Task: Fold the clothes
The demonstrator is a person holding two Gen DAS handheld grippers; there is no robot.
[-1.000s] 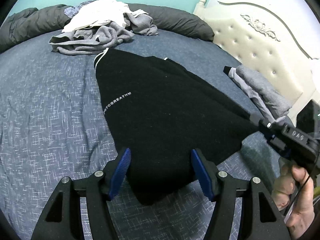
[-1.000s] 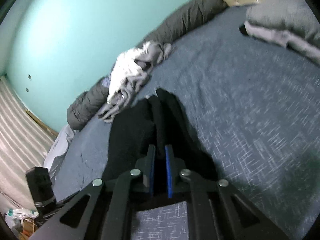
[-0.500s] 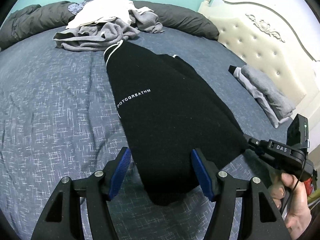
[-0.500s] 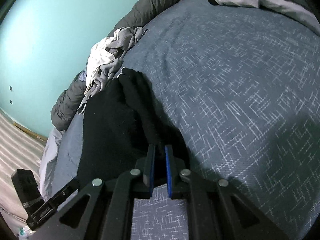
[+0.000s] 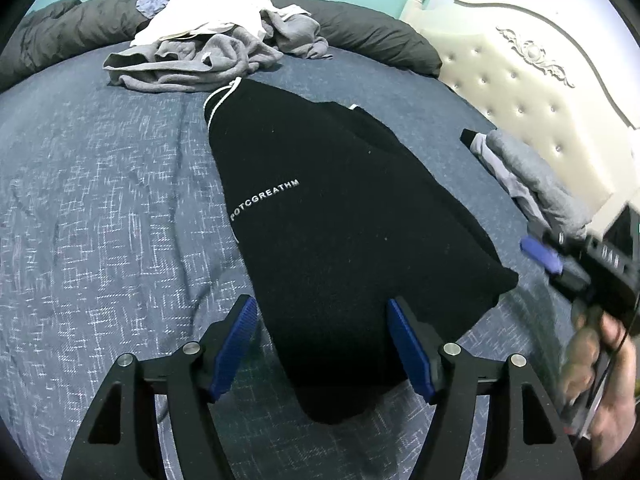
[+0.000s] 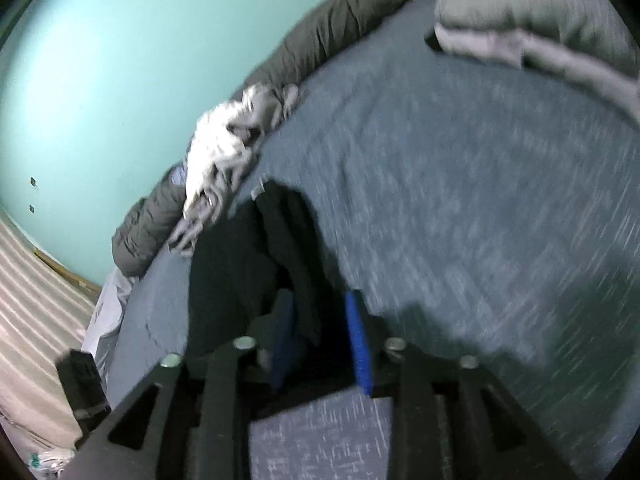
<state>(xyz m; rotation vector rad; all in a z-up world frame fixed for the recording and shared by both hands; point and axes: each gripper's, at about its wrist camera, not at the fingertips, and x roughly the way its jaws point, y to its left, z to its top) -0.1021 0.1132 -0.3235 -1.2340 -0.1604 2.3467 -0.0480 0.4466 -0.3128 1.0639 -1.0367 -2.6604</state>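
- Your left gripper, blue pads spread wide, straddles the folded black fleece garment on the blue patterned bedspread.
- Your right gripper, at 3 o'clock, gapes open around the garment's corner.

Home bedroom: bed w/ tufted headboard, laundry pile, teal wall

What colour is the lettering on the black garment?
White, on the black garment; clearest in the left wrist view.
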